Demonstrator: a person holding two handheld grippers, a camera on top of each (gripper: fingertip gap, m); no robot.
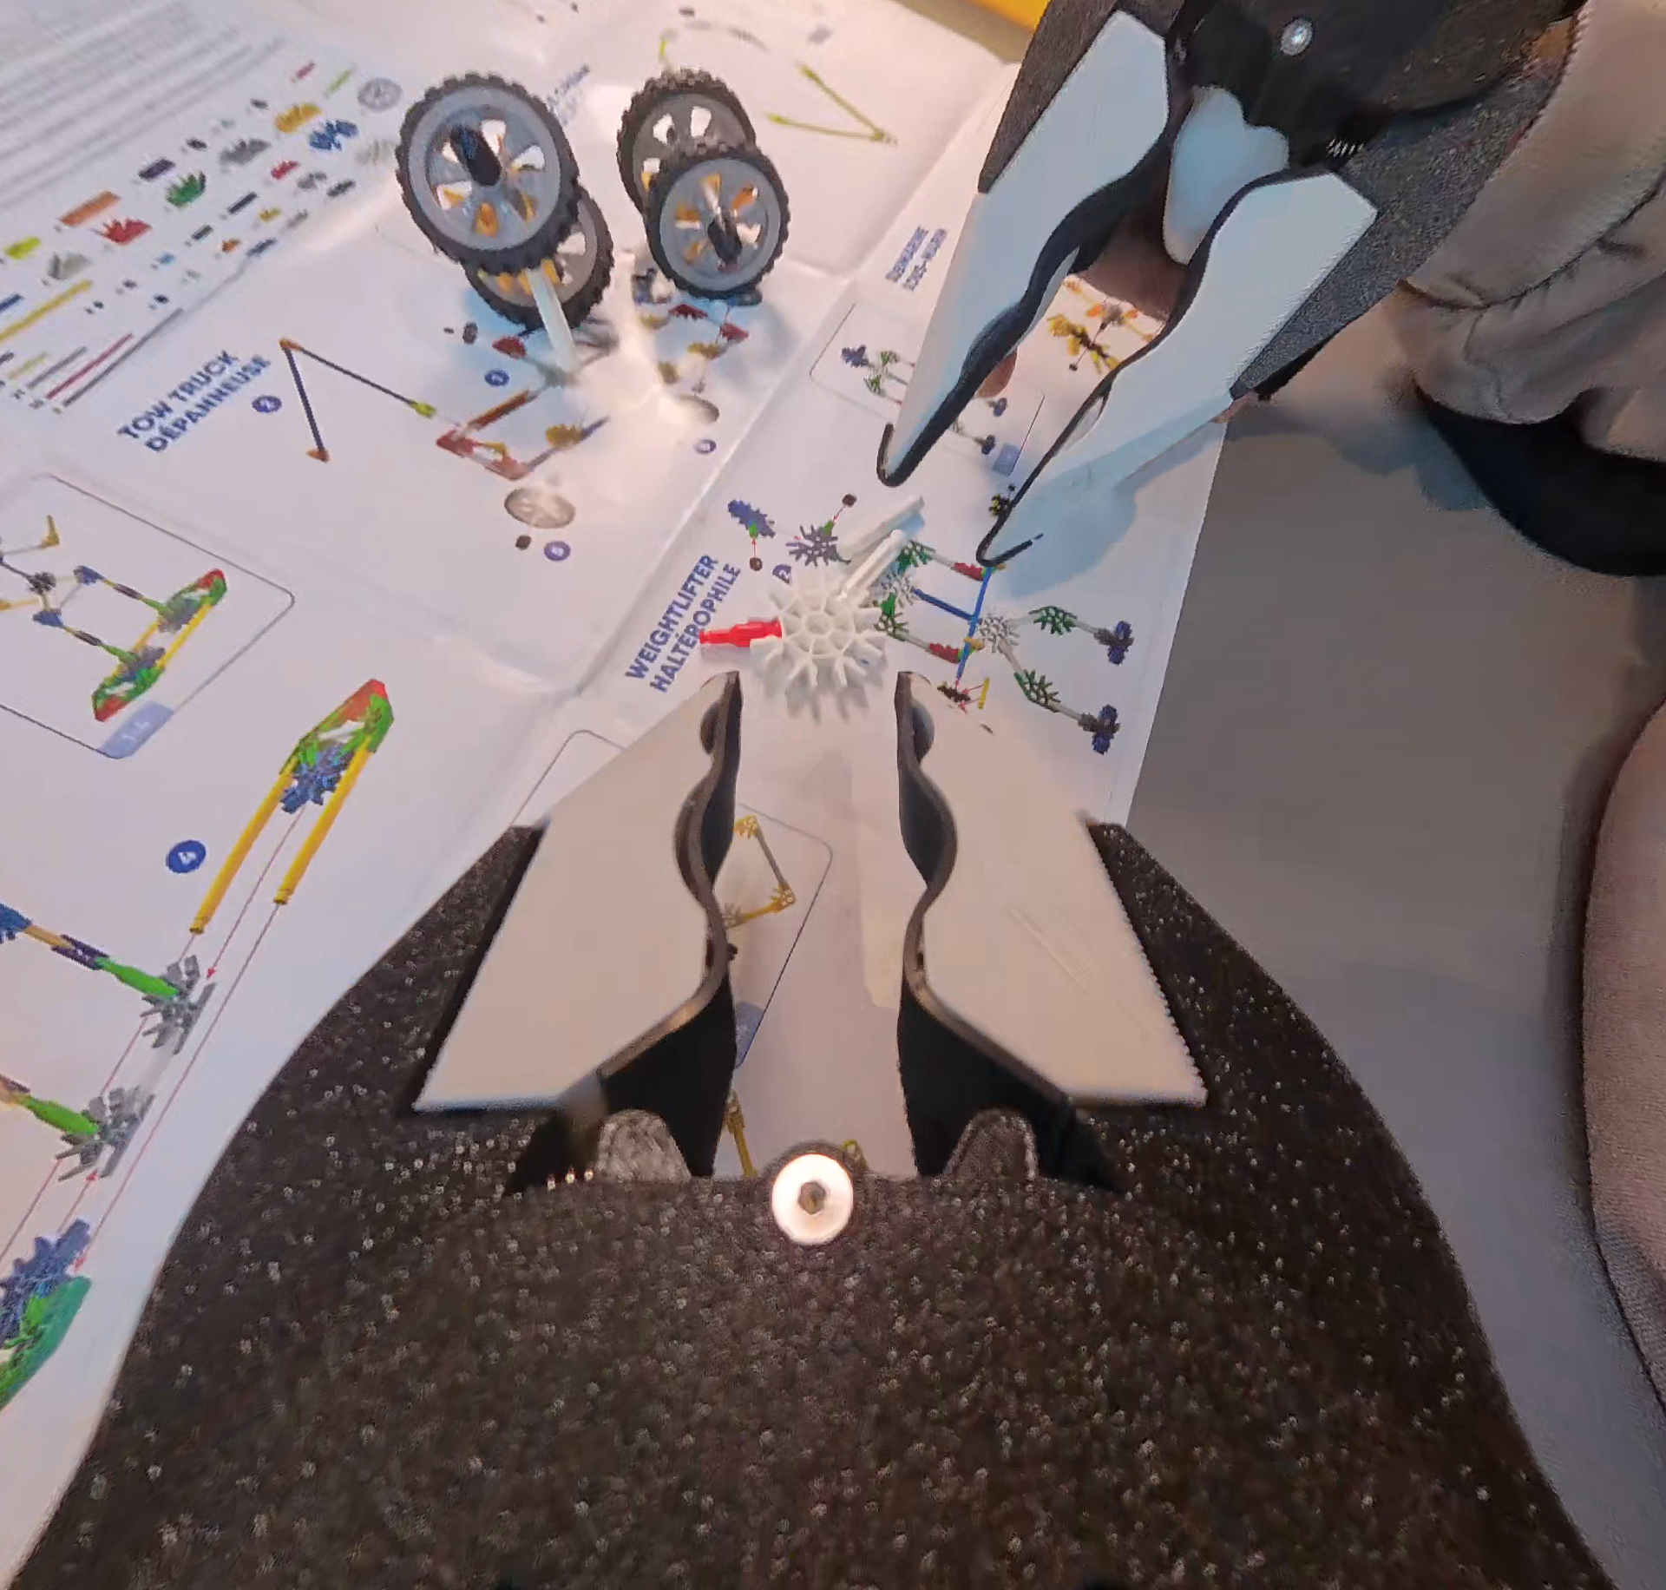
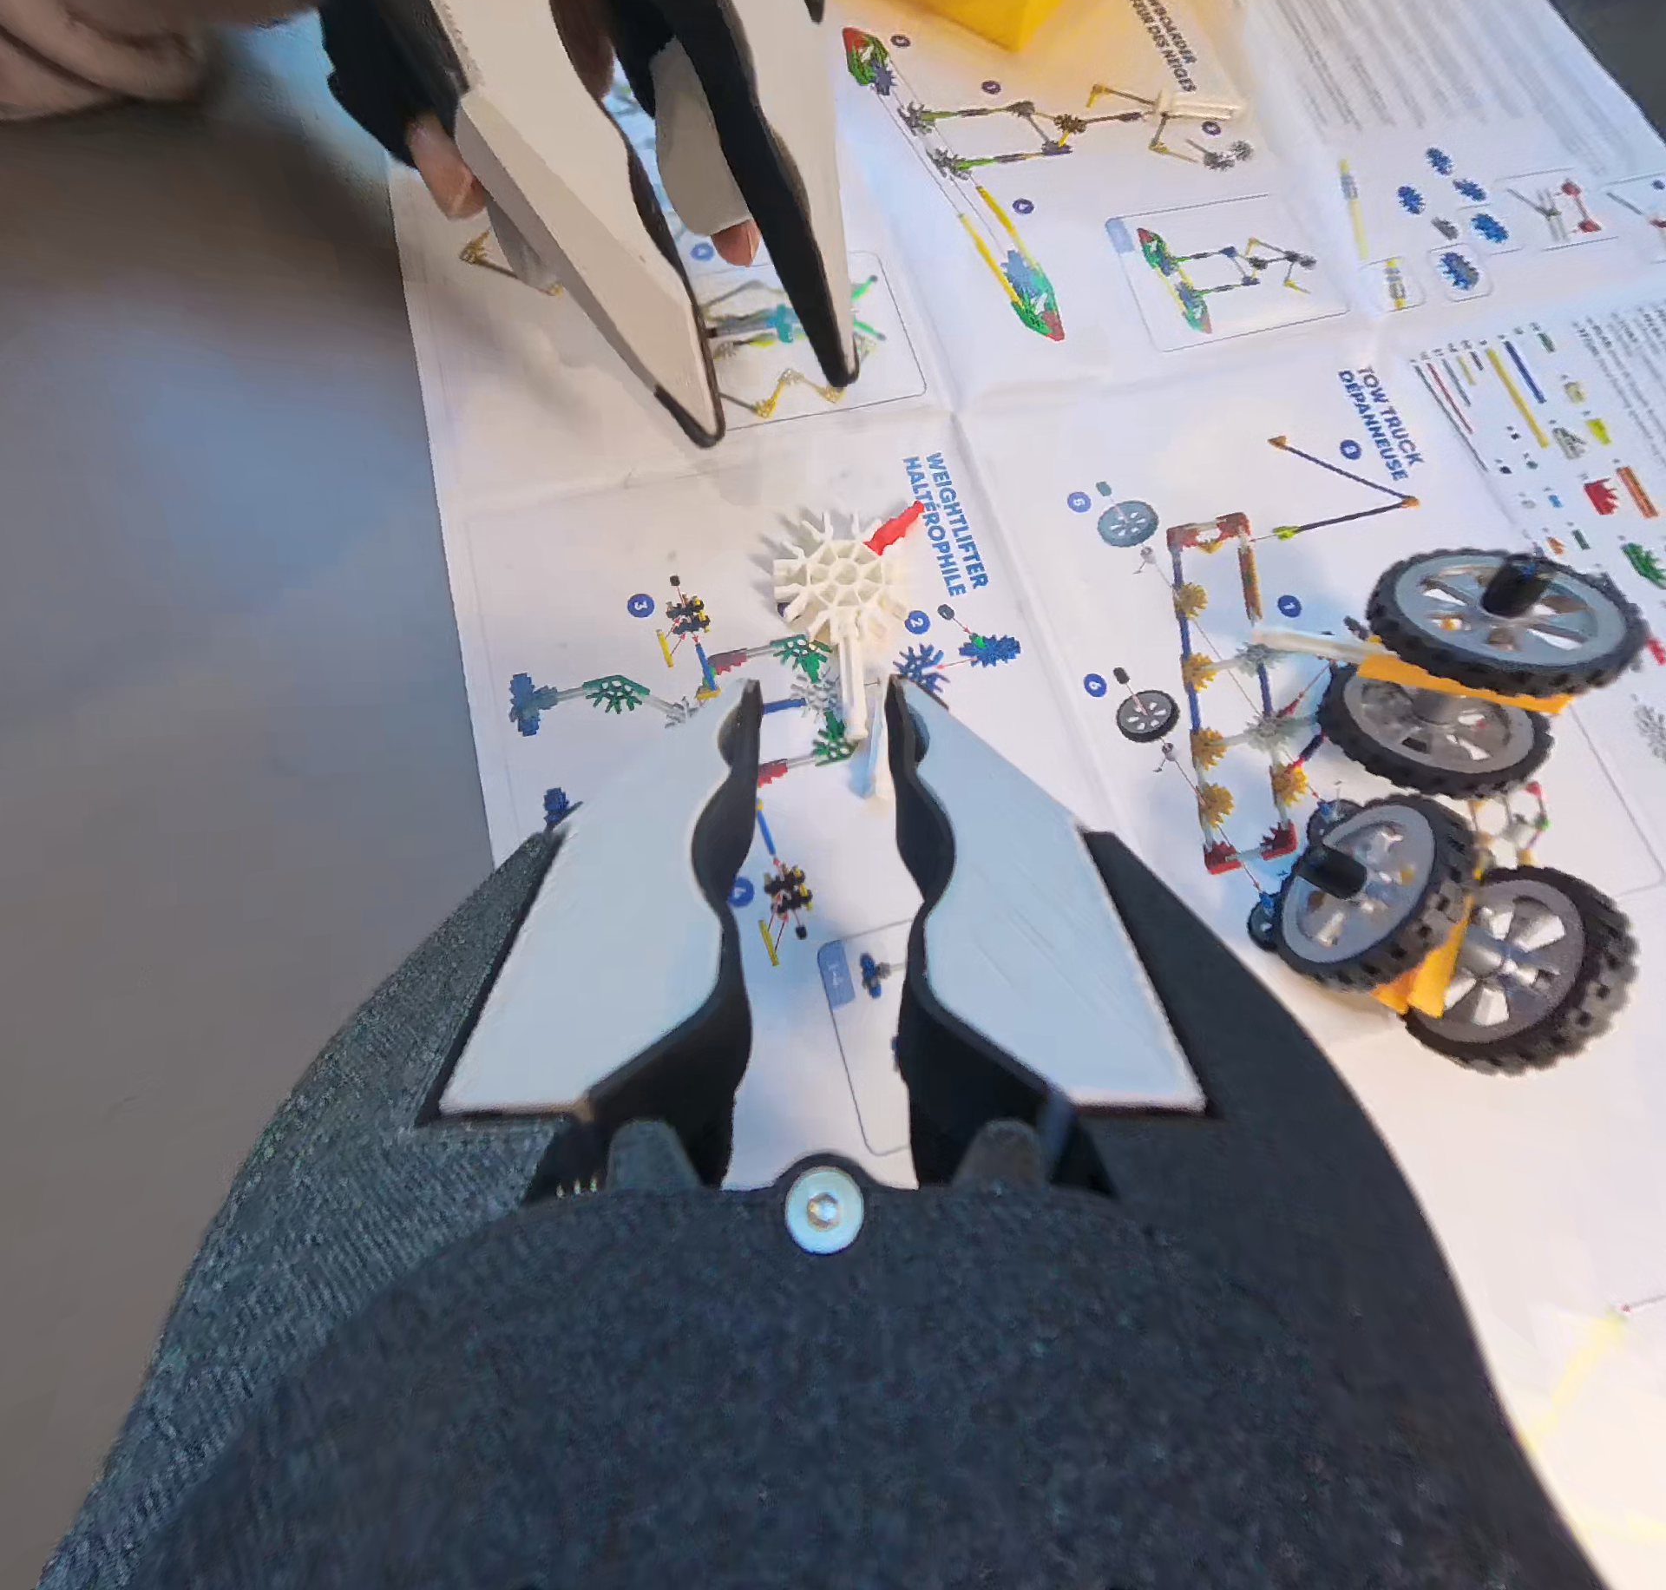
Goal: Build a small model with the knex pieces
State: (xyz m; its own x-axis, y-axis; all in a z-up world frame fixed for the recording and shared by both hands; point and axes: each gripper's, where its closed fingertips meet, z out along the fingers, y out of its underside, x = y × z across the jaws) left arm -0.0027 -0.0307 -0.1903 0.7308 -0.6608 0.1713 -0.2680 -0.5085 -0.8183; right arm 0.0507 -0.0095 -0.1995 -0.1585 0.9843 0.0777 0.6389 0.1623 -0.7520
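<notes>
My left hand-held gripper [image 1: 816, 690] hovers spread just near a white snowflake connector [image 1: 825, 631] carrying one red rod [image 1: 735, 634] and two white rods [image 1: 879, 546]. My right hand-held gripper [image 2: 820, 699], also spread, straddles those white rods. Four wheels [image 2: 1478, 789] stand farther off on the printed instruction sheet [image 1: 361, 501] covering the tabletop [image 2: 207, 555].
</notes>
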